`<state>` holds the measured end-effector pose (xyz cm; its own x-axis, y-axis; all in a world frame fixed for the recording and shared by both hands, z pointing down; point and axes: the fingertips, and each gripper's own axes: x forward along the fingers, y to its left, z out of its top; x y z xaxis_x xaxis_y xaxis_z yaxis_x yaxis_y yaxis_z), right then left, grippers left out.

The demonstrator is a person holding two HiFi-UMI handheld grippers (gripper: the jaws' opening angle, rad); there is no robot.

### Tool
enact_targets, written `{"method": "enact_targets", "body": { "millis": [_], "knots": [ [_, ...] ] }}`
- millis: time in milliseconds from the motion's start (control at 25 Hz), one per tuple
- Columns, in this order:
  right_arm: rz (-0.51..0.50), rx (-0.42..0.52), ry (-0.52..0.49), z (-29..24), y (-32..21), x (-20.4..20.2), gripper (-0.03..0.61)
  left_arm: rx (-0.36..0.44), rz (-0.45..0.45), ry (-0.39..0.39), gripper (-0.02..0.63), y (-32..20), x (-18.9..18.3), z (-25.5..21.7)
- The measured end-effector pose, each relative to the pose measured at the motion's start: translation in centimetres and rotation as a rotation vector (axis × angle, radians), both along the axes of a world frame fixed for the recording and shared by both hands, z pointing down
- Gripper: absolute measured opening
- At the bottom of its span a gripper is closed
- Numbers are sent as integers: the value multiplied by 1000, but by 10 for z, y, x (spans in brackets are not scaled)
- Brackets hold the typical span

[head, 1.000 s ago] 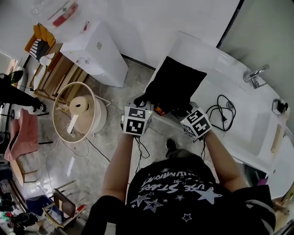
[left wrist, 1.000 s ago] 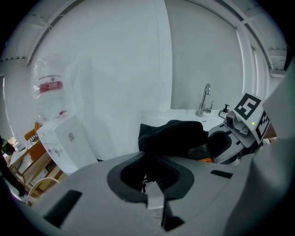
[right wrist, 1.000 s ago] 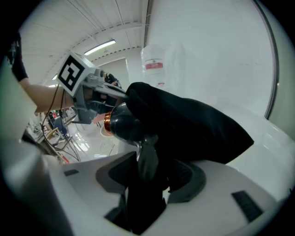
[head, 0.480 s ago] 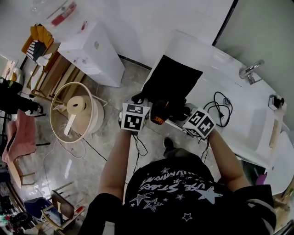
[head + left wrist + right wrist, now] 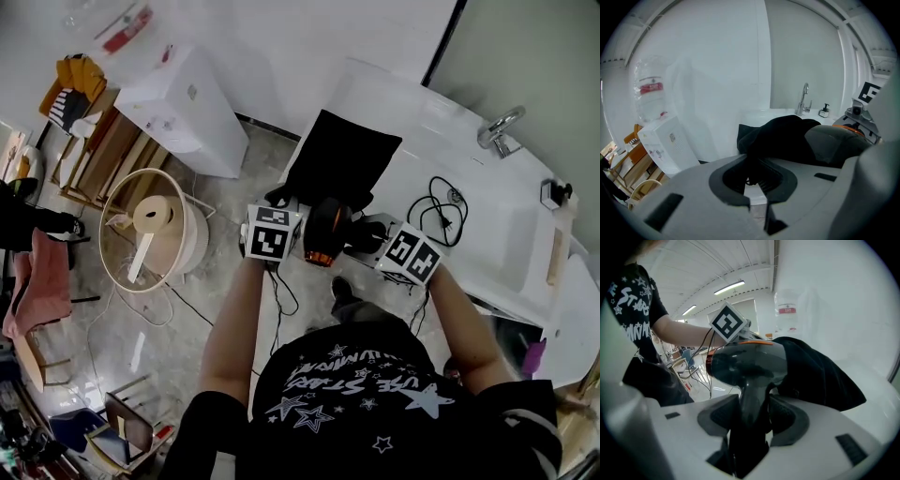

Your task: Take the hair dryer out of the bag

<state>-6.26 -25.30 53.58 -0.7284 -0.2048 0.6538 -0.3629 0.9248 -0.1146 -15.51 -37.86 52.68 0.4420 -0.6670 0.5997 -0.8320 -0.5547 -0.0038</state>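
Hair dryer (image 5: 323, 232): it was dark grey with an orange ring at one end, and it sat between the two grippers, at the near edge of the white counter (image 5: 487, 234). The orange end pointed toward the person.
Bag (image 5: 342, 159): it was of black cloth and lay flat on the counter, just behind the hair dryer. Whether the cloth still touched the hair dryer's head, I could not tell.
Left gripper (image 5: 281, 202): its fingers were pressed together, and they pinched a fold of the bag at its near end.
Right gripper (image 5: 752, 420): its fingers were closed on the hair dryer's handle, one pad on each side. The head stood above the jaws.
Cable (image 5: 441, 217): it was black and lay in loops on the counter, to the right of the bag and apart from it.
Faucet (image 5: 500, 131): it was of metal and stood at the far side of the counter.
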Motion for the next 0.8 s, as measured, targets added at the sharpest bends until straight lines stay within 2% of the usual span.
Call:
{"method": "enact_targets", "body": {
  "millis": [280, 520, 800],
  "knots": [
    [-35, 28, 7, -10, 30, -5, 198, 30, 22, -31, 32, 5, 0, -1],
    [-52, 51, 2, -20, 55, -9, 198, 22, 22, -15, 32, 14, 0, -2],
    [-83, 52, 0, -31, 91, -17, 198, 15, 28, -34, 33, 18, 3, -7]
  ]
}}
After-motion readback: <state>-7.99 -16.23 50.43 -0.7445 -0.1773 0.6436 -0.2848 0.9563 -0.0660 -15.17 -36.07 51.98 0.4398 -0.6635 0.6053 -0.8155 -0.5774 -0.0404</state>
